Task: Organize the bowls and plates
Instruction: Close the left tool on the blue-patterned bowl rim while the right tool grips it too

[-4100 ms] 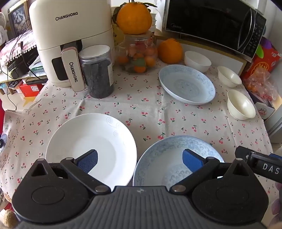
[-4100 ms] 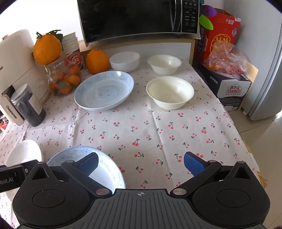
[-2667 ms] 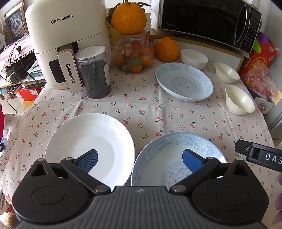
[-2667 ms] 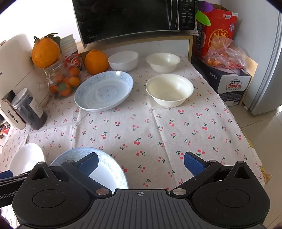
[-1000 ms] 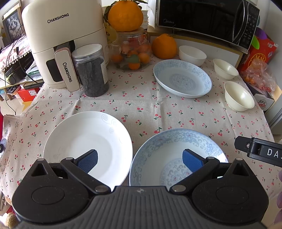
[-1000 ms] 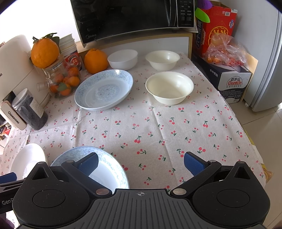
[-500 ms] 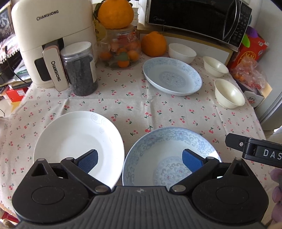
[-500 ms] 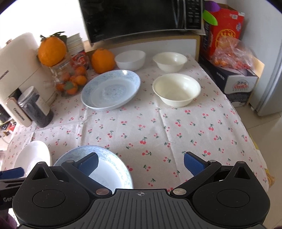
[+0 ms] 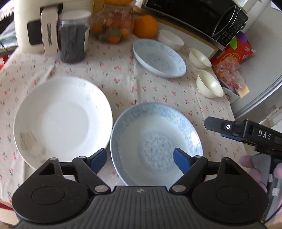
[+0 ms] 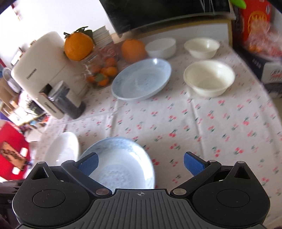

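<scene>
Care suits the left tool [image 9: 140, 159], closing astride the near rim of the blue plate [image 9: 156, 139]; it should seat deep before lifting.

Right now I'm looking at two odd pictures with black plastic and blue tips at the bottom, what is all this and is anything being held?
No robot here: a person holds a two-finger tool in each hand, each carrying a wide-angle camera looking along its fingers. One picture comes from the left gripper, the other from the right gripper; the blue tips are finger pads. On the cherry-print tablecloth lie a white plate, a near blue-patterned plate, a far blue plate and three small white bowls. Behind stand a cream appliance, jars, oranges and a microwave. Nothing is held: the left fingers are closing over the near blue plate's rim without pressing it, and the right fingers stand open.
</scene>
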`<state>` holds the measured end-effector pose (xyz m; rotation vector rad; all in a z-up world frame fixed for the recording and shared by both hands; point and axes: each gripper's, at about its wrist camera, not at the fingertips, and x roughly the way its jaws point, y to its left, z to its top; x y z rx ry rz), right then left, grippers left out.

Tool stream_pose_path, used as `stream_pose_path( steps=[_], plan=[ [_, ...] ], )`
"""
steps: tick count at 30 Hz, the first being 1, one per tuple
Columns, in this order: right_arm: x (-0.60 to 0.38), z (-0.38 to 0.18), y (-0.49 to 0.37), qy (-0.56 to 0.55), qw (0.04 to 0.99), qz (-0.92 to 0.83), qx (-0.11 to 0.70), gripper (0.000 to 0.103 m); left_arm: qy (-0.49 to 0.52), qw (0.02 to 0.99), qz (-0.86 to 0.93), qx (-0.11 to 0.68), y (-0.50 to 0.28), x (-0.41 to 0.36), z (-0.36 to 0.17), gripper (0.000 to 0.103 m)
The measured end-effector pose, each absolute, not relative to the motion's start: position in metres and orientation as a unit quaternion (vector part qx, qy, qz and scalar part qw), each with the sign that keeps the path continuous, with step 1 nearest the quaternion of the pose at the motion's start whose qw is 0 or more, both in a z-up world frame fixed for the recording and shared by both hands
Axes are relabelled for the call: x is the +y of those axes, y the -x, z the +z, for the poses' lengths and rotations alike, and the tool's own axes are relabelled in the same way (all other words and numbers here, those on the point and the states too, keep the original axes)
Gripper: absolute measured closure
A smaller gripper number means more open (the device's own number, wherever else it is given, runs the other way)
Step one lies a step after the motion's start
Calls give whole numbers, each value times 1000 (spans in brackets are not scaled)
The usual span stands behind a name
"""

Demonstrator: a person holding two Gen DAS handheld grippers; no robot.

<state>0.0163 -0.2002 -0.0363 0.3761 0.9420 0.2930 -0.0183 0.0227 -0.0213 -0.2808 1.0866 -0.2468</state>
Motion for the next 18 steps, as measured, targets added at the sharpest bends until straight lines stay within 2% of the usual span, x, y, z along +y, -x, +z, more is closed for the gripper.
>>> stream_pose_path(
  steps=[5,11,14,18],
  plan=[
    [-210,-53,-16,-219,841,159,467,2,168,828,-117,522,24,31,-33,46],
    [-221,-71,-19,-241,831,135,483,9,170,819,-108,537,24,30,-47,56],
    [-227,-81,-21,-262,821,132,489,21,163,821,-101,538,24,29,-53,61],
    [-231,-92,-22,-279,815,131,491,42,176,818,-101,538,25,34,-60,69]
  ],
)
